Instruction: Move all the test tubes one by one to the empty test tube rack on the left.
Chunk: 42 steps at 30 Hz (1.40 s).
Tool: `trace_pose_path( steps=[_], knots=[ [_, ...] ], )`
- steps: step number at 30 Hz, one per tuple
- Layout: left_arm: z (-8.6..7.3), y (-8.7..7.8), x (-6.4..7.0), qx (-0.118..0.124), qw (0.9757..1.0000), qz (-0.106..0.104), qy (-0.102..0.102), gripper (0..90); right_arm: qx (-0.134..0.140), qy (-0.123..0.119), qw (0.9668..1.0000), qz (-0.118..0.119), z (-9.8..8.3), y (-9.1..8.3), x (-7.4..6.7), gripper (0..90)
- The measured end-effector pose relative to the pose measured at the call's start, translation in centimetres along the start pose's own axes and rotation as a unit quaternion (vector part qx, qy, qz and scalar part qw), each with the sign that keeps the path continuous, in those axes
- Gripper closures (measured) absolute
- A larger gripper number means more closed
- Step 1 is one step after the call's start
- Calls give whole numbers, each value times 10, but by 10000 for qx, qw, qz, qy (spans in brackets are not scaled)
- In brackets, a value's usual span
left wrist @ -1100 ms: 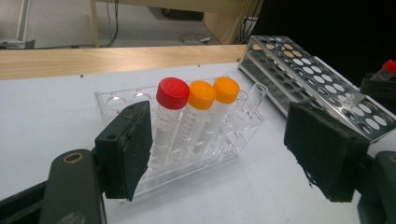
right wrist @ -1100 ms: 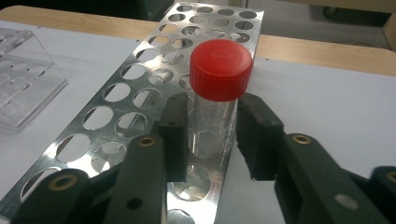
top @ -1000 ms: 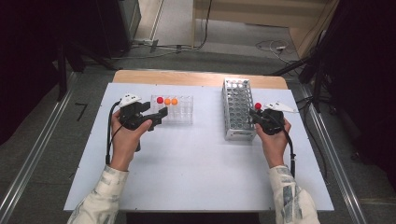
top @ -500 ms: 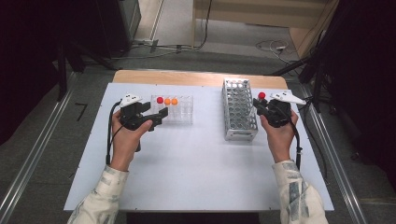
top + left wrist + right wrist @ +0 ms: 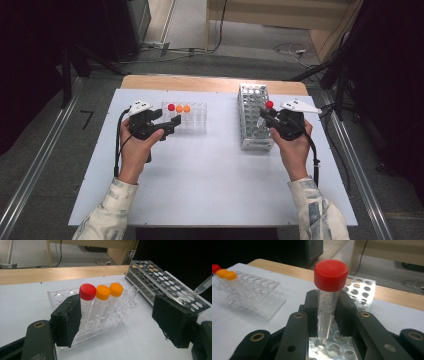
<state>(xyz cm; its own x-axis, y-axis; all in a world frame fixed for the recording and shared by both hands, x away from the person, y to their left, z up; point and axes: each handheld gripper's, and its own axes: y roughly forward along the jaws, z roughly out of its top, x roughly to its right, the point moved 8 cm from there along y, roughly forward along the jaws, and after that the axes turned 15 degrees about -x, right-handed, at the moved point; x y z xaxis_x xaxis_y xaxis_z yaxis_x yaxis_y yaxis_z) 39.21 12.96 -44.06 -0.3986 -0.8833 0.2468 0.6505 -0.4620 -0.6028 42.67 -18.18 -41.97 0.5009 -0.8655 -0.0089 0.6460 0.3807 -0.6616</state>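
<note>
My right gripper (image 5: 265,118) is shut on a clear conical tube with a red cap (image 5: 269,105), held upright over the right side of the metal tube rack (image 5: 254,95). In the right gripper view the tube (image 5: 328,302) stands between the pads (image 5: 312,307), its pointed tip hanging just above the rack's perforated plate (image 5: 359,286). My left gripper (image 5: 169,126) stands open in front of a clear plastic rack (image 5: 196,122). That rack holds a red-capped tube (image 5: 87,291) and two orange-capped tubes (image 5: 103,292), side by side, beyond the open left gripper (image 5: 120,322).
The white table (image 5: 210,175) has free room in front of both racks. A wooden strip (image 5: 200,82) runs along its far edge. Dark equipment and cables lie on the floor beyond. The metal rack (image 5: 160,277) is empty of tubes as far as I see.
The right gripper has risen with the red-capped tube and shifted left over the metal rack. The left gripper has stayed where it was.
</note>
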Motion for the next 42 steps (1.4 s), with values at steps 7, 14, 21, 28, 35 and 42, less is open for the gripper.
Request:
trace_pose_path(
  steps=[7, 14, 21, 28, 35, 42],
  knots=[
    [2, -4, 5, 58, 10000, -41, 34, 246, -63, -285, 9991, 291, 1, 13, -38, 709],
    [3, -6, 11, 98, 9999, -84, 100, 254, -140, -516, 9969, 572, 1, 27, -74, 709],
    [4, -9, 20, 141, 9996, -155, 194, 261, -272, -762, 9930, 861, -3, 45, -115, 709],
    [5, -11, 33, 164, 9990, -236, 346, 271, -391, -960, 9884, 1108, -7, 61, -149, 709],
    [-2, 1, 50, -9, 9976, -251, 646, 289, -485, -1109, 9851, 1224, -10, 74, -171, 709],
    [-10, 11, 55, -208, 9960, -219, 837, 435, -492, -1161, 9837, 1283, -9, 77, -179, 709]
  ],
)
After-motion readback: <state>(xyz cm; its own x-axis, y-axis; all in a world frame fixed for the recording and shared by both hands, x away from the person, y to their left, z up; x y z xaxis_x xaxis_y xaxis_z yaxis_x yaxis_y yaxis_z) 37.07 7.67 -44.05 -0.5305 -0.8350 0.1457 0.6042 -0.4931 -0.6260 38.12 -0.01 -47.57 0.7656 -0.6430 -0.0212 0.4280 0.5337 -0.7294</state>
